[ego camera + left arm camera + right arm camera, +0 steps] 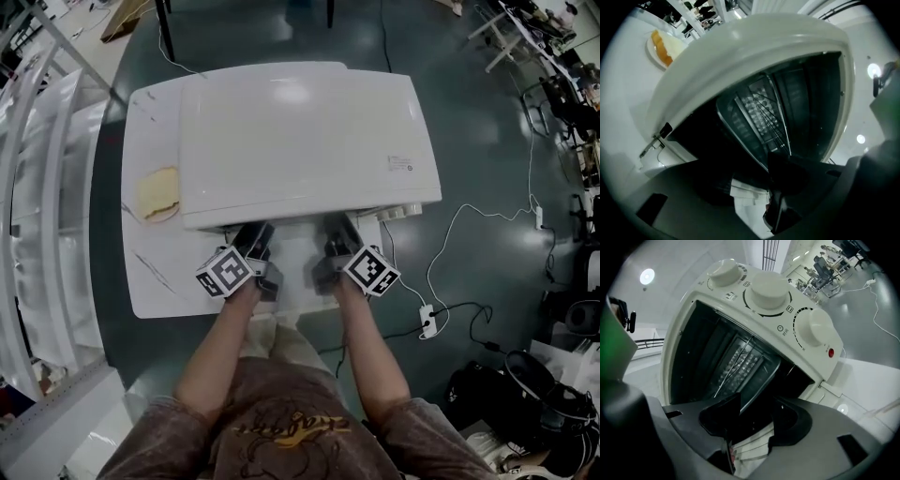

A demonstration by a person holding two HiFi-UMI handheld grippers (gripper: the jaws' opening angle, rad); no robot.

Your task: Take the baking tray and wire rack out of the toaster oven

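Left gripper (256, 242) and right gripper (339, 242), jaws wide and empty, face oven (300, 141) mouth at 12 o'clock. Tray (757, 369) and rack (736, 357) sit inside, ungripped; both removals apparently remain.

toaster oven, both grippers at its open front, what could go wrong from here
The wire rack seems to lie over the tray; pulling one could drag or tip the other. The toaster oven may slide on the table. The plate beside it could get knocked.
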